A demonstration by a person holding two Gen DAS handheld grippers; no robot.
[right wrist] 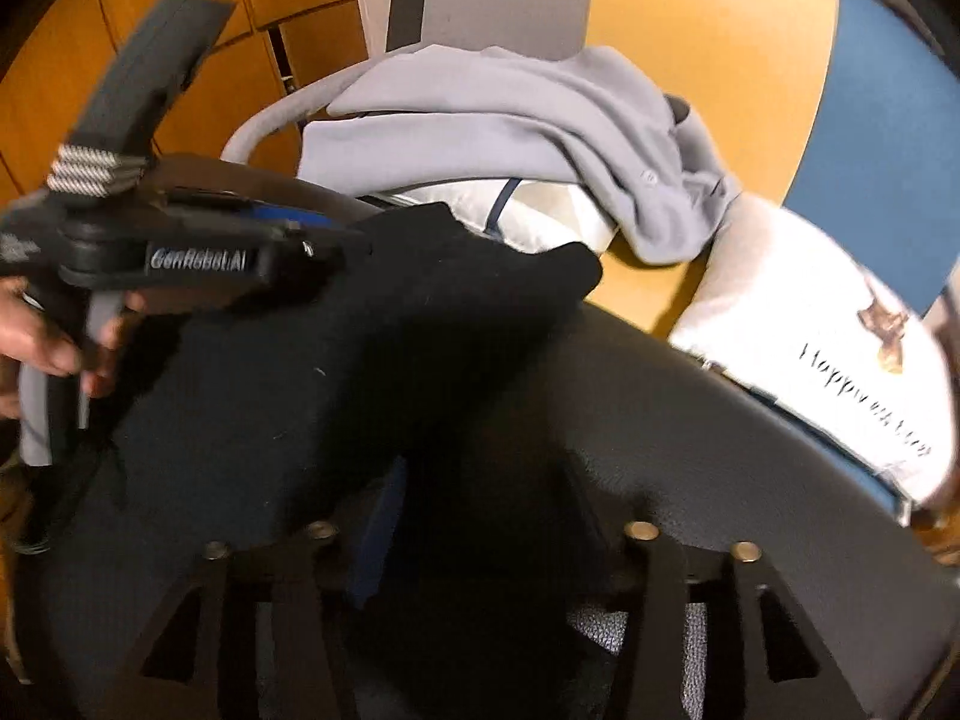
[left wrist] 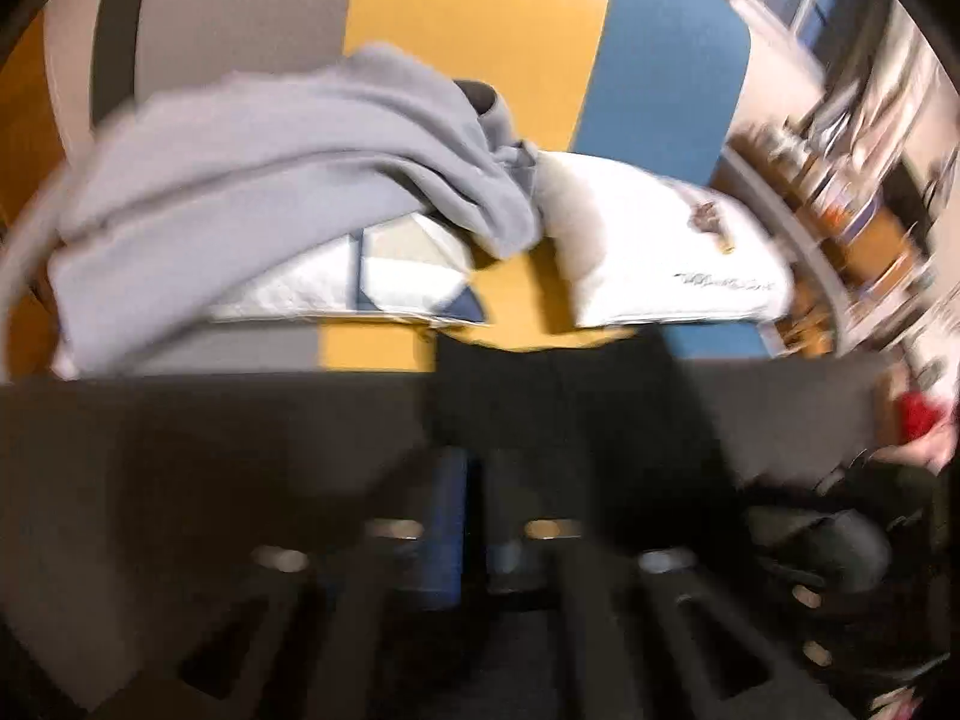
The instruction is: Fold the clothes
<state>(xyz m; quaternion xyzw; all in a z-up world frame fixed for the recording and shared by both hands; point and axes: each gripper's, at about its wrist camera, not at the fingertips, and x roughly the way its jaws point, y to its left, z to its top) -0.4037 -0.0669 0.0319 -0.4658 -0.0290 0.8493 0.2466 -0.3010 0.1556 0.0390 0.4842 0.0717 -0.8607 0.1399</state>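
A black garment (right wrist: pixel 372 372) lies spread over a dark grey surface (right wrist: pixel 720 450). My left gripper (left wrist: pixel 477 480) is shut on its edge, and the blurred left wrist view shows the cloth (left wrist: pixel 540 396) rising from the pads. The right wrist view shows that gripper (right wrist: pixel 351 243) from the side, held by a hand (right wrist: pixel 42 342). My right gripper (right wrist: pixel 480 468) stands open with the black cloth draped across it. One blue finger (right wrist: pixel 381 528) shows and the other is hidden. Behind, a grey garment (right wrist: pixel 510 120) is heaped over a white pillow (right wrist: pixel 540 210).
A second white pillow (right wrist: pixel 810 348) with printed script lies at the right on a yellow and blue backing (right wrist: pixel 720 60). Wooden panels (right wrist: pixel 72 78) stand at the left. Cluttered shelves (left wrist: pixel 852 180) and something red (left wrist: pixel 918 414) show at the far right.
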